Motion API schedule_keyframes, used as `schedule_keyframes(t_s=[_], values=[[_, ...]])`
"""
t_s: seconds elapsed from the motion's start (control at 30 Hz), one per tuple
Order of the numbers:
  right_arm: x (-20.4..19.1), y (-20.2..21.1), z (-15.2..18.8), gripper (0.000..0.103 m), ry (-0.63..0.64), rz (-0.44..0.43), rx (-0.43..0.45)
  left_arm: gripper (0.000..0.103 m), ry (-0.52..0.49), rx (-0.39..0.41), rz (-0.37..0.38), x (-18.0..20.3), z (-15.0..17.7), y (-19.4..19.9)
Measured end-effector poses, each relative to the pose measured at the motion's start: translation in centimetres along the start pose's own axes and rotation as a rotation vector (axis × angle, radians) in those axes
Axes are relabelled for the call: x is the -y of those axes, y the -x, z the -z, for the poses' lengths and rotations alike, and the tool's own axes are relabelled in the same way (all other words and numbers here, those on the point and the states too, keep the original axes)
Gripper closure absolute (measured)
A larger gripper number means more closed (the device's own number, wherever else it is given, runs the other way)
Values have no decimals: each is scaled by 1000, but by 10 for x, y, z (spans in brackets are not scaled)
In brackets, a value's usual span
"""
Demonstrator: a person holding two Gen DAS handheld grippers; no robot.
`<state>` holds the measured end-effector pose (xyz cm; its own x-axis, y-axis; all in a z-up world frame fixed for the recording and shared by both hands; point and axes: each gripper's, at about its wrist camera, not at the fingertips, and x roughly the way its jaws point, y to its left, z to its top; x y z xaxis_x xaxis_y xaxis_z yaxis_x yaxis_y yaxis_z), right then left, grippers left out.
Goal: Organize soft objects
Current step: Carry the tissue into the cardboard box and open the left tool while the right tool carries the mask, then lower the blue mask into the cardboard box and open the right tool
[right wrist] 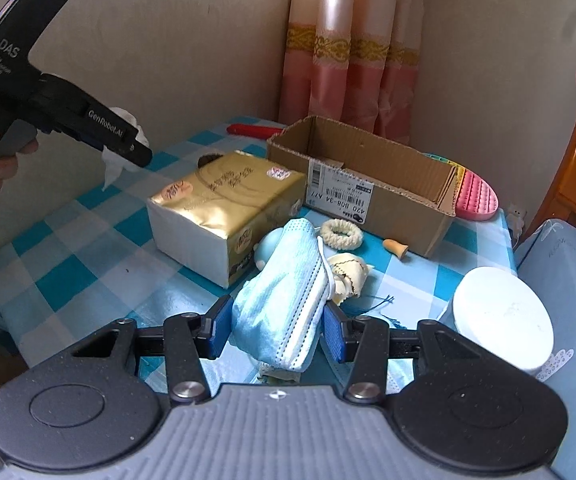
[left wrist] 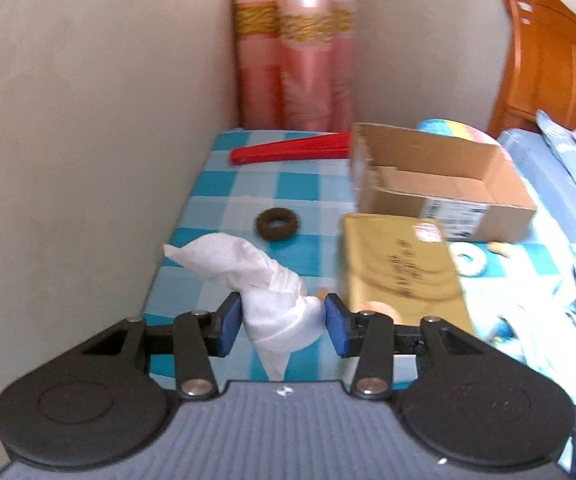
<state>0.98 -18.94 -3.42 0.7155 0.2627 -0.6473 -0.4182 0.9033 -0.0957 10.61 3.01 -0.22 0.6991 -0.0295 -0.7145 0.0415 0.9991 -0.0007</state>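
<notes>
My left gripper (left wrist: 282, 326) is shut on a crumpled white tissue (left wrist: 264, 280), which hangs above the blue-checked tablecloth (left wrist: 216, 188). From the right wrist view that left gripper (right wrist: 140, 152) is held by a hand at the far left, with the white tissue (right wrist: 114, 164) dangling under it. My right gripper (right wrist: 278, 332) is shut on a light blue face mask (right wrist: 284, 296), lifted off the table. An open cardboard box (right wrist: 367, 184) stands at the back of the table. A brown scrunchie (left wrist: 276, 224) and a cream scrunchie (right wrist: 341, 233) lie on the cloth.
A gold tissue pack (right wrist: 224, 208) sits mid-table beside the box. A cream cloth (right wrist: 347, 272), an orange earplug (right wrist: 395, 247) and a white round tub (right wrist: 499, 316) lie near the mask. A red folded fan (left wrist: 288, 152) lies at the back. Wall on the left, bed on the right.
</notes>
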Motion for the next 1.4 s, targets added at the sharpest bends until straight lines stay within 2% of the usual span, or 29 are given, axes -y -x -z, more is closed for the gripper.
schedule_keyframes(t_s=[0.23,0.43,0.57,0.83,1.0,1.07,1.13,1.2,1.4], values=[[13,17,4,51,-34,-15,24,59,-90,-21,79,39,-6,17],[24,25,4,51,-40,-12,35,59,-150,-6,131,68,-29,14],[30,24,3,51,-37,0,30,59,-209,-2,164,86,-55,-3],[38,14,-2,51,-30,18,6,59,-218,0,204,99,-110,-49],[41,10,-8,51,-24,17,0,59,-215,-15,184,106,-129,-87],[44,7,-11,51,-25,22,-4,53,-214,-14,188,108,-130,-96],[45,4,-13,51,-29,26,-8,28,-217,-4,179,109,-129,-100],[46,2,-14,51,-32,26,-11,20,-219,27,161,106,-129,-98],[43,0,-18,51,-28,27,-9,15,-180,37,174,84,-115,-76]])
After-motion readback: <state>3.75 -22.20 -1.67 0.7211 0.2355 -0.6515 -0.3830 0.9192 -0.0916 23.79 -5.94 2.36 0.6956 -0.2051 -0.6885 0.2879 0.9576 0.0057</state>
